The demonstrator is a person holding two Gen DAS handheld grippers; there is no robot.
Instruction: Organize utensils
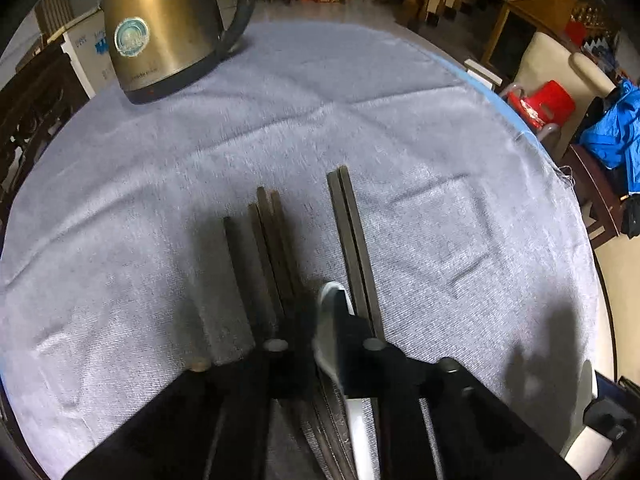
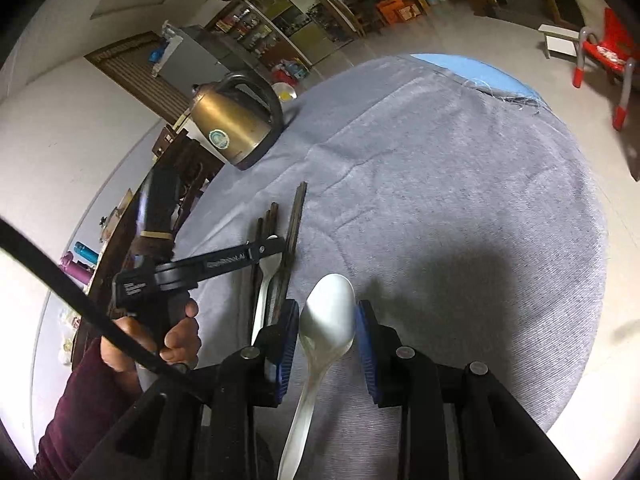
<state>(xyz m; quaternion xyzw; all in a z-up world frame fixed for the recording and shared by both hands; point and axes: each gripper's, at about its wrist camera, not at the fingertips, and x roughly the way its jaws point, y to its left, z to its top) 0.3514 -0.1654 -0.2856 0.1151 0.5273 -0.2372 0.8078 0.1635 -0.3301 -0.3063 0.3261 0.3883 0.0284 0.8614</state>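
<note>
Here the left gripper (image 1: 320,344) points steeply down at the table, its black jaws drawn almost fully together over a white plastic spoon (image 1: 334,320); the spoon's bowl pokes out between the fingers, but whether the pads actually pinch it is hard to tell. Seen from the right wrist, a bare hand (image 2: 176,336) in a dark maroon sleeve (image 2: 80,412) wraps the left tool's pistol handle, and its long flat fingers reach across the utensil pile. Dark, square-sectioned chopsticks (image 1: 276,256) lie in a loose bunch just left of those fingers, with a tidier pair (image 1: 354,248) touching side by side just to the right.

The right gripper (image 2: 327,344) tilts moderately downward, jaws partly open. Between its blue ribbed pads (image 2: 290,344) sits a second white spoon (image 2: 326,324), smooth and glossy, bowl forward, handle running back under the tool; a gap shows on both sides of it at the pads, so no grip is visible.

Both groups rest on a grey, ribbed, faintly creased cloth (image 2: 460,200) covering a round table with a pale blue edge (image 2: 476,68). A brassy metal kettle (image 2: 236,128) with a black loop handle stands at the far left.
</note>
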